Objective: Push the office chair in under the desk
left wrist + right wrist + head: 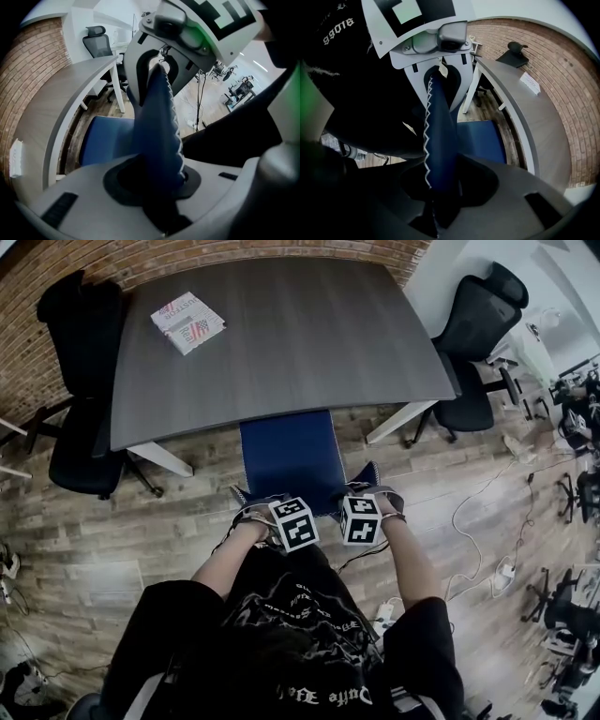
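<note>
Gripped at top of backrest (157,126): blue office chair (284,457). Left gripper (157,185) clenched on padded edge with white zigzag stitching; right gripper (438,185) clenched on same edge just beside it. Seat straight ahead of both grippers, front part tucked under near edge of grey desk (300,334), rear part out over wood floor (422,474). Farther ahead and left, book (187,322) flat on desktop. Black chair (80,381) well left of left gripper, by brick wall (28,343). Second black chair (478,334) ahead-right of right gripper, at desk's far corner.
</note>
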A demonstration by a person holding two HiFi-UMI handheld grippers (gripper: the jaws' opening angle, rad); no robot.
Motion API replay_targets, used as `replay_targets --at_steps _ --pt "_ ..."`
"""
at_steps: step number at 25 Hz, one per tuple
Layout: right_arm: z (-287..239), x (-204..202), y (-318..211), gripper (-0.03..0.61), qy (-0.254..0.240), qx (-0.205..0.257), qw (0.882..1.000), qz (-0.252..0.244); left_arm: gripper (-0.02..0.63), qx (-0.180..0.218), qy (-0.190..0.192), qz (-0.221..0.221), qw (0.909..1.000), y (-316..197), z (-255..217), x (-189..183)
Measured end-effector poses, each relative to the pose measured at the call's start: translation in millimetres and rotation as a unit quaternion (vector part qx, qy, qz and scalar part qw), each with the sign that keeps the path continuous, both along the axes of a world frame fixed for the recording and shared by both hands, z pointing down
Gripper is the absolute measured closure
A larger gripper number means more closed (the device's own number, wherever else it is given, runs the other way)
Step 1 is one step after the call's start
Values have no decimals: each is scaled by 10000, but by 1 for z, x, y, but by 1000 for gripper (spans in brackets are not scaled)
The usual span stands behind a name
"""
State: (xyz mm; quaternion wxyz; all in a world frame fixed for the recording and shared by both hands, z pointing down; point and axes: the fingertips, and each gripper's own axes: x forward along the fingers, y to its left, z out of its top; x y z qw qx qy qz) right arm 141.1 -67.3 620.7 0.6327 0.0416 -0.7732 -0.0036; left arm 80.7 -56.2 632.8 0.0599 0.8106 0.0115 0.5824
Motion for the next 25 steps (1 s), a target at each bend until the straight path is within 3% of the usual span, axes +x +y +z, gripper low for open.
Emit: replay_targets --at_steps 25 --pt "3 18 -54 488 13 21 9999 -164 515 -28 -32 -246 9997 -52 4 17"
